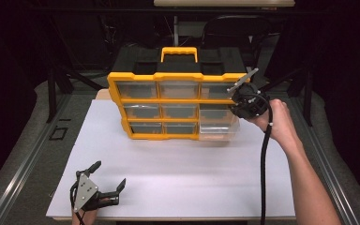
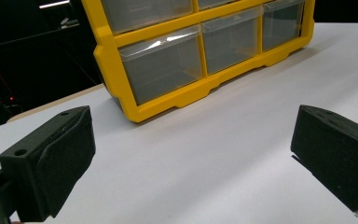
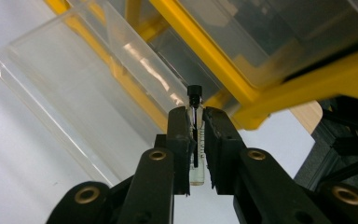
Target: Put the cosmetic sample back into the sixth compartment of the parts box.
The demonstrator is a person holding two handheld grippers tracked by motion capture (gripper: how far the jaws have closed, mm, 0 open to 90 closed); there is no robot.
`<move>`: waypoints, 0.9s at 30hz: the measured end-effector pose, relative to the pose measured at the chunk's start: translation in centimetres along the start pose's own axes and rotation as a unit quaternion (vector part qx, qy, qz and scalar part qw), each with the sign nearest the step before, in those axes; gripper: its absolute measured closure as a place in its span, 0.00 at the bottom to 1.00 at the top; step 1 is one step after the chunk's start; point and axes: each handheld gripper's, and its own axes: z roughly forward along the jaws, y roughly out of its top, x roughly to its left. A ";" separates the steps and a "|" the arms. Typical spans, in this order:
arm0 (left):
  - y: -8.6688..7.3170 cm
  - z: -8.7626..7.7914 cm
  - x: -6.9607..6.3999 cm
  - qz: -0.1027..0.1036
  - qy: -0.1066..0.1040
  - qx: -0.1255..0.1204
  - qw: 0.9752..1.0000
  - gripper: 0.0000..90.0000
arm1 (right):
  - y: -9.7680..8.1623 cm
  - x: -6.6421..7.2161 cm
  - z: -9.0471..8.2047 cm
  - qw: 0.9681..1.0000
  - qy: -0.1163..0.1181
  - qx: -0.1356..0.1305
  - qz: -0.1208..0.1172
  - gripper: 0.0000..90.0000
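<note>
Right gripper (image 3: 196, 140): the jaws pinch a small glass vial (image 3: 196, 144) with a black cap, held upright between the pads.
Vial place: just above the clear drawer (image 3: 65, 93), which is pulled out of the yellow organizer (image 1: 178, 101) at its lower right corner.
Left gripper (image 1: 108, 177): jaws spread wide, nothing between them, low over the white table (image 1: 178, 178), well apart from the organizer.

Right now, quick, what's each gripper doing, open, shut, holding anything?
Left gripper: open, holding nothing, low over the white table.
Right gripper: fingers shut on a small black-capped glass vial, beside the pulled-out clear drawer.
</note>
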 end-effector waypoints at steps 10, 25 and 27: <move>0.0 -0.1 0.0 0.000 0.002 0.000 1.000 0.00 | 1.2 1.2 1.1 1.000 0.017 0.004 -0.015 0.90; 0.0 -0.1 0.1 -0.001 0.002 -0.002 1.000 0.00 | 1.6 2.0 2.9 0.999 0.035 0.017 -0.022 0.90; 0.0 -0.1 0.0 -0.001 0.002 -0.001 1.000 0.00 | 1.6 2.1 3.2 0.999 0.037 0.019 -0.024 0.90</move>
